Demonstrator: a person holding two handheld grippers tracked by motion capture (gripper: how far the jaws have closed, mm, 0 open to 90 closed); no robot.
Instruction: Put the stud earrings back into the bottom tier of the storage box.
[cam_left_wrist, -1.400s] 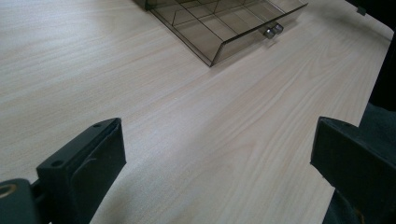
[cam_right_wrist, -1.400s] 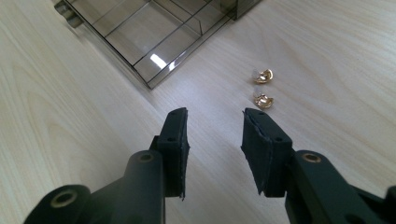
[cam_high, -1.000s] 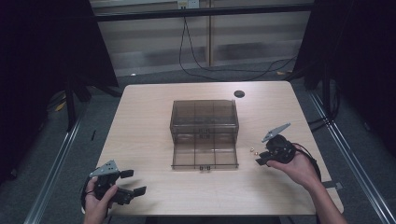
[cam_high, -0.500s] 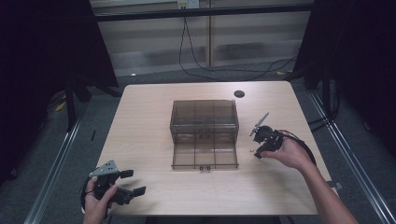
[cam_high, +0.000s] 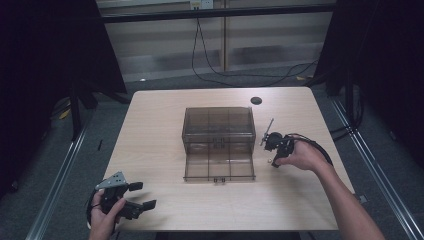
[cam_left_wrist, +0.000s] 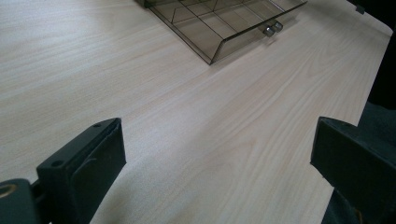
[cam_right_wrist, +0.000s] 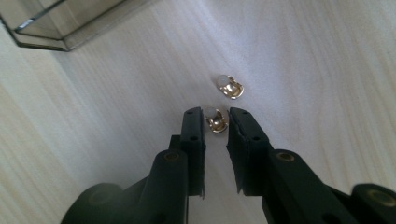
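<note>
A pale wood-grain table (cam_high: 150, 130) carries a smoky clear-plastic organiser box (cam_high: 218, 127), its divided drawer (cam_high: 219, 169) pulled out, hard and glossy. The left gripper (cam_high: 142, 195) rests at the near corner, jaws spread wide, holding nothing. The right gripper (cam_right_wrist: 216, 122) has nearly closed around one small gold-and-white earring (cam_right_wrist: 215, 119) on the table right of the drawer; a second earring (cam_right_wrist: 230, 87) lies just beyond. Tiny, light, rigid and slick, it looks best pinched across its metal sides.
</note>
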